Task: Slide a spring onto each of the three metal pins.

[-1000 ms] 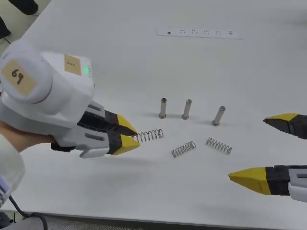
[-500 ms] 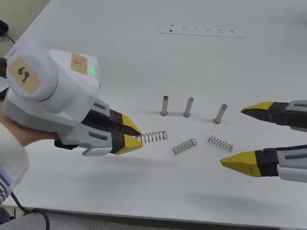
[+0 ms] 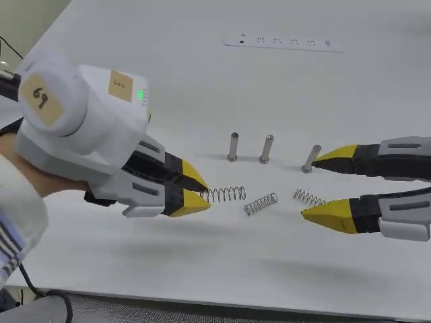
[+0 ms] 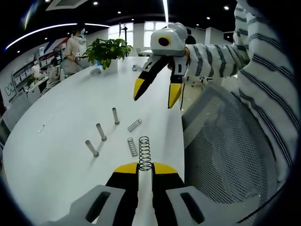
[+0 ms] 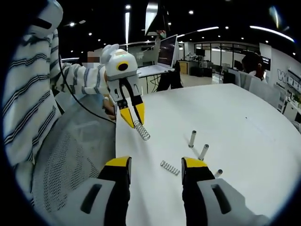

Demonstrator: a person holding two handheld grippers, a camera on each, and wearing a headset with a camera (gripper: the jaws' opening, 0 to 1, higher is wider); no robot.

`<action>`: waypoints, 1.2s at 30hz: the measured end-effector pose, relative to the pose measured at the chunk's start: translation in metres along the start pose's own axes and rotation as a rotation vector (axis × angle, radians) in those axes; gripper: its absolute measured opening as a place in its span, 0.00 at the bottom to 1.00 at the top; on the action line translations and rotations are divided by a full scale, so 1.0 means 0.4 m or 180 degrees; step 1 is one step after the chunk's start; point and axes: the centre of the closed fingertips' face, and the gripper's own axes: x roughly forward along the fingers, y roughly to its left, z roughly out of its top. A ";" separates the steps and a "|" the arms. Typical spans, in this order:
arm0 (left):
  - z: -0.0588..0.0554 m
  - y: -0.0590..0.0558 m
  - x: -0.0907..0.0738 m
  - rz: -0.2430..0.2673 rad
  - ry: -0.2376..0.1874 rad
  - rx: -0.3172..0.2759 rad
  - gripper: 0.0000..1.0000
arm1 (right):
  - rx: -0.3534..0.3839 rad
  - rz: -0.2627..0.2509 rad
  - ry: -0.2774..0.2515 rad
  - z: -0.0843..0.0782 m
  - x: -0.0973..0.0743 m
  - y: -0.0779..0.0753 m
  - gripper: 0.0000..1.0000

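Observation:
Three upright metal pins point(image 3: 233, 147) point(image 3: 267, 149) point(image 3: 310, 158) stand in a row on the white table point(image 3: 202, 81). My left gripper point(image 3: 199, 193) is shut on one end of a spring point(image 3: 225, 195), which points right, just in front of the left pin. From the left gripper view, that spring point(image 4: 145, 153) sticks out forward between the jaws. Two loose springs point(image 3: 260, 204) point(image 3: 308, 198) lie in front of the pins. My right gripper point(image 3: 314, 186) is open, its jaws either side of the right-hand spring, the upper tip close by the right pin.
A white power strip point(image 3: 283, 43) lies at the far side of the table. The table's near edge point(image 3: 222, 306) runs below both grippers. A mesh chair point(image 4: 225, 141) stands beside the table, and a potted plant point(image 4: 108, 49) at its far end.
My left gripper has carried its spring a little to the right. The right gripper has come in leftward, up to the right-hand spring and pin.

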 end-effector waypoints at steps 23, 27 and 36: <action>0.040 -0.040 0.013 -0.0186 -0.0235 0.0095 0.03 | -0.0280 0.0500 -0.0016 0.021 0.073 0.065 0.23; 0.048 -0.048 0.013 -0.0228 -0.0268 0.0126 0.03 | -0.0309 0.0569 -0.0010 0.021 0.084 0.075 0.21; 0.058 -0.057 0.014 -0.0283 -0.0337 0.0117 0.03 | -0.0331 0.0671 -0.0014 0.024 0.091 0.088 0.14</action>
